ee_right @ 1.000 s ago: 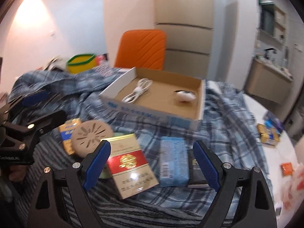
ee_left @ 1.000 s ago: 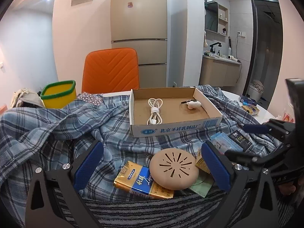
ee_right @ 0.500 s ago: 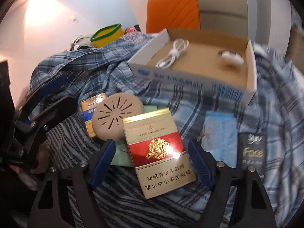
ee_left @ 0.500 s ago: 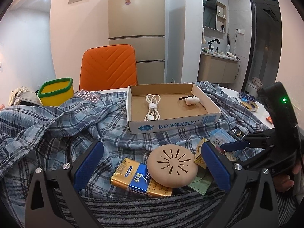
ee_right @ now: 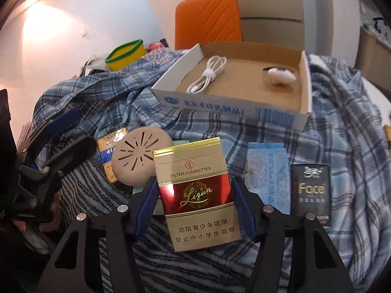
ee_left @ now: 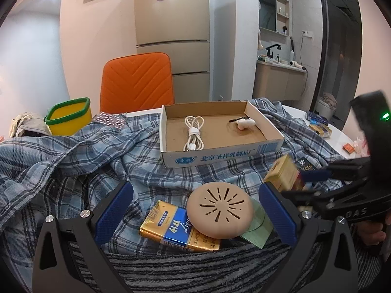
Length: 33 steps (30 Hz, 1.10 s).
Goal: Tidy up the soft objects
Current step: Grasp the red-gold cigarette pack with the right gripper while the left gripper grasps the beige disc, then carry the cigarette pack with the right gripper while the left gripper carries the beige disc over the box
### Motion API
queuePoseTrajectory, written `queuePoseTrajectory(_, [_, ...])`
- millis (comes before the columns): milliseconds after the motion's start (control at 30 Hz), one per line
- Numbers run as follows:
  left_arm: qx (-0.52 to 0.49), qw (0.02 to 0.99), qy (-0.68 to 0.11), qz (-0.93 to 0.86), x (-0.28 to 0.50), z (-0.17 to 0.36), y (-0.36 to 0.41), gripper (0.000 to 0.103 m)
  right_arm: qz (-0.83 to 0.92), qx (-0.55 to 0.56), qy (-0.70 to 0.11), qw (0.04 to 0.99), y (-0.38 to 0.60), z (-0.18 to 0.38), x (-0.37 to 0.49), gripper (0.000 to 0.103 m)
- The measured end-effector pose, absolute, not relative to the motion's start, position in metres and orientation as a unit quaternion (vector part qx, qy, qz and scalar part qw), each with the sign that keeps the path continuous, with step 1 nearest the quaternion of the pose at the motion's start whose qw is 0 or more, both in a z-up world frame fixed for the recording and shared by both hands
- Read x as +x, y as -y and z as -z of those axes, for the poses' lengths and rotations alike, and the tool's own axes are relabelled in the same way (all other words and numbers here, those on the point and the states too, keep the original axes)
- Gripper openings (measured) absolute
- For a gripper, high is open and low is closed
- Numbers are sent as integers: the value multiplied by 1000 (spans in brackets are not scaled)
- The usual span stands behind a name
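Right tool closing on red pack, left tool spread, tan disc between

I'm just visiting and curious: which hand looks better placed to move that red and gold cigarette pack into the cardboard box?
Right. The right gripper is closing, the red and gold pack between its pads. The left gripper hangs open, empty.

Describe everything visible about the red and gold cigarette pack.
The cigarette pack is a glossy soft pack: gold top and bottom, a red band with a gold script logo, "FILTER CIGARETTES" printed above and Chinese text below. It looks intact and closed. It sits face up between the right gripper's closing blue pads, which meet its long edges. In the left wrist view it appears tilted, one end lifted above the blanket.
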State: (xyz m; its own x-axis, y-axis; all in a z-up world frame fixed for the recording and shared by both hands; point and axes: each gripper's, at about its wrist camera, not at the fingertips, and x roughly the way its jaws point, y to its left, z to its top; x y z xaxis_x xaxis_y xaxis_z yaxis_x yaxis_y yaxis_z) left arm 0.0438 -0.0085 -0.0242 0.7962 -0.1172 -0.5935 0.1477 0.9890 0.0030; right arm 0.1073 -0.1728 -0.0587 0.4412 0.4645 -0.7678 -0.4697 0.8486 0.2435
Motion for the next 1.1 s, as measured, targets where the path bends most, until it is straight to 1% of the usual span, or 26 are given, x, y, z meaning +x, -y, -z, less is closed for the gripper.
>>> queuePoseTrajectory(133, [41, 940, -328, 84, 50, 28, 17, 102, -222, -24, -397, 890, 179, 39, 91, 61])
queuePoseTrajectory(267, [51, 923, -366, 104, 64, 35, 27, 102, -140, -48, -357, 922, 192, 25, 77, 61])
queuePoseTrajectory(400, [59, 906, -407, 101, 82, 47, 33, 102, -96, -54, -361, 926, 200, 25, 77, 61])
queuePoseTrajectory(633, [62, 885, -451, 103, 95, 69, 36, 102, -89, -51, -399, 911, 206, 51, 91, 62])
queuePoseTrajectory(700, [61, 882, -455, 111, 95, 71, 37, 96, -93, -46, -412, 905, 206, 58, 94, 62])
queuePoseTrajectory(767, [61, 879, -458, 115, 95, 73, 38, 84, -92, -43, -420, 902, 207, 62, 95, 62])
queuePoseTrajectory(800, [59, 879, -458, 118, 95, 73, 38, 82, -92, -41, -422, 901, 208, 63, 96, 62])
queuePoseTrajectory(867, [62, 883, -451, 115, 92, 71, 38, 80, -94, -37, -425, 900, 209, 64, 97, 62])
queuePoseTrajectory(1100, [66, 895, -428, 107, 84, 60, 36, 78, -93, -43, -442, 891, 207, 69, 99, 63])
